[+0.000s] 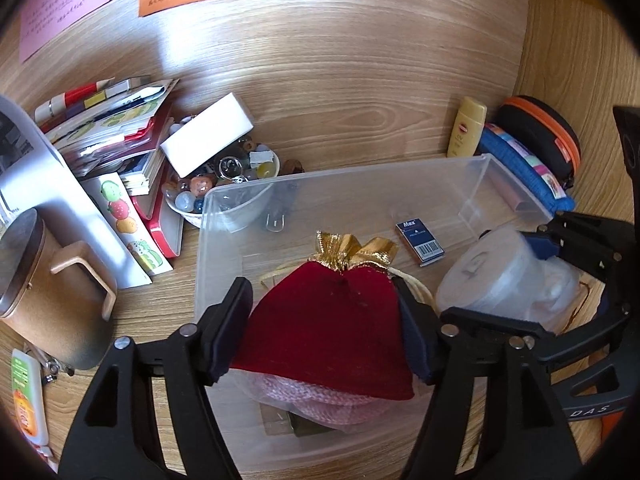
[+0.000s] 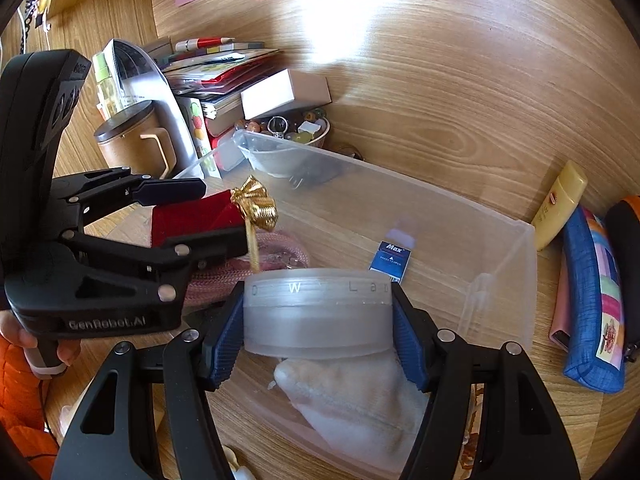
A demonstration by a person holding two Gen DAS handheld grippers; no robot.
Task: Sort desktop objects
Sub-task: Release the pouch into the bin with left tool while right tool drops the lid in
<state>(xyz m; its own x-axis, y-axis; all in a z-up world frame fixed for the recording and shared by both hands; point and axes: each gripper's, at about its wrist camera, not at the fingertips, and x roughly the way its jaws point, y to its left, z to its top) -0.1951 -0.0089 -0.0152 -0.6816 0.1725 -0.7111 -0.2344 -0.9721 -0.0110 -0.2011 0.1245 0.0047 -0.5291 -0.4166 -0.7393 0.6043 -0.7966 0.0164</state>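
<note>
A clear plastic bin [image 1: 340,172] [image 2: 400,184] stands on the wooden desk. My left gripper [image 1: 322,320] [image 2: 220,216] hangs over its near left part. A red velvet pouch [image 1: 328,344] [image 2: 192,216] with a gold top lies between its pads on a pink knitted item [image 1: 320,400]; the pads look slack on it. My right gripper [image 2: 318,312] [image 1: 516,276] is shut on a frosted round container [image 2: 316,320] [image 1: 492,268], held above a white fluffy cloth [image 2: 352,396] in the bin. A small blue staples box [image 1: 420,242] [image 2: 390,260] lies on the bin floor.
Left of the bin are a bowl of beads [image 1: 224,184], a white box [image 1: 208,140], stacked books [image 1: 120,132] and a lidded brown mug [image 1: 48,280]. A yellow bottle [image 1: 466,128], a blue pencil case [image 1: 524,168] and a black-orange case [image 1: 544,136] lie to the right. A hand [image 2: 24,336] holds the left gripper.
</note>
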